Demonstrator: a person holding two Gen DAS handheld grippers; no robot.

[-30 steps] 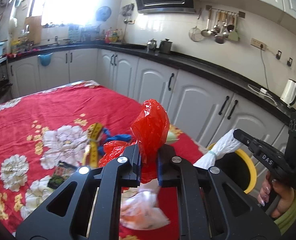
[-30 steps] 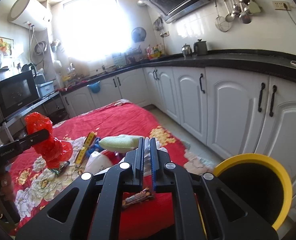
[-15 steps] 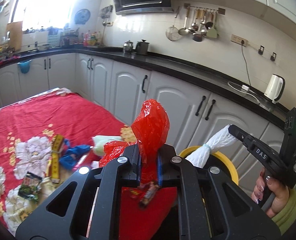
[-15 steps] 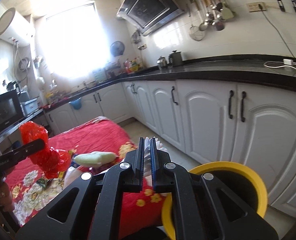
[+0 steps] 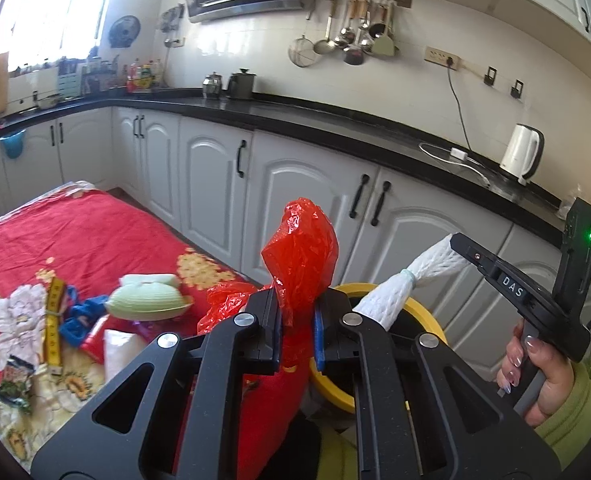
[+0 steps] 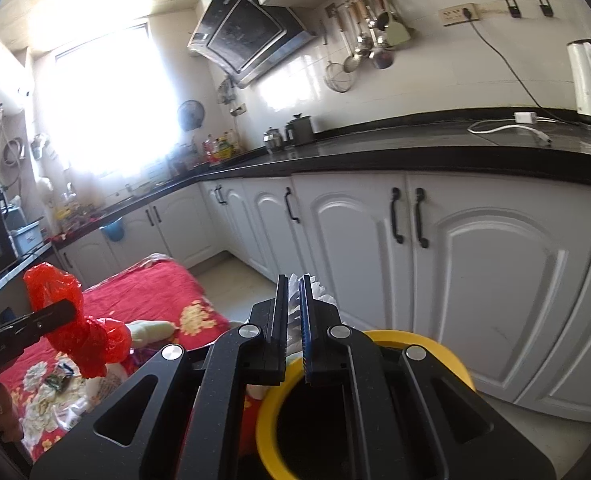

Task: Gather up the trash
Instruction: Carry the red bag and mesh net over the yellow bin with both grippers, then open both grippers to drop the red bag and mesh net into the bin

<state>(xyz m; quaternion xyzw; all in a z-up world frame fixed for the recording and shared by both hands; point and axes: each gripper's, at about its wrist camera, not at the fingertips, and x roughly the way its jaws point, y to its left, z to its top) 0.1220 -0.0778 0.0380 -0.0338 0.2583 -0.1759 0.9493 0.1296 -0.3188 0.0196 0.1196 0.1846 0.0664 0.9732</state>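
Note:
My left gripper [image 5: 298, 322] is shut on a crumpled red plastic bag [image 5: 301, 254], held up beside the yellow-rimmed trash bin [image 5: 423, 312]. My right gripper [image 6: 294, 320] is shut on a white foam net sleeve [image 6: 313, 289], which hangs over the bin's mouth [image 6: 427, 340]. In the left wrist view the sleeve [image 5: 411, 280] droops from the right gripper [image 5: 455, 240] toward the bin. The red bag [image 6: 71, 320] and the left gripper [image 6: 71, 310] show at the left of the right wrist view.
A table with a red flowered cloth [image 5: 75, 232] holds a pale green foam piece [image 5: 147, 300], a yellow tape measure [image 5: 53, 320], blue scraps [image 5: 83, 316] and small wrappers [image 5: 15, 380]. White cabinets [image 5: 307, 200] under a black counter stand behind the bin. A white kettle [image 5: 521, 154] is on the counter.
Both grippers have moved right, away from the table toward the bin, still holding their loads. The sleeve now hangs over the bin's rim.

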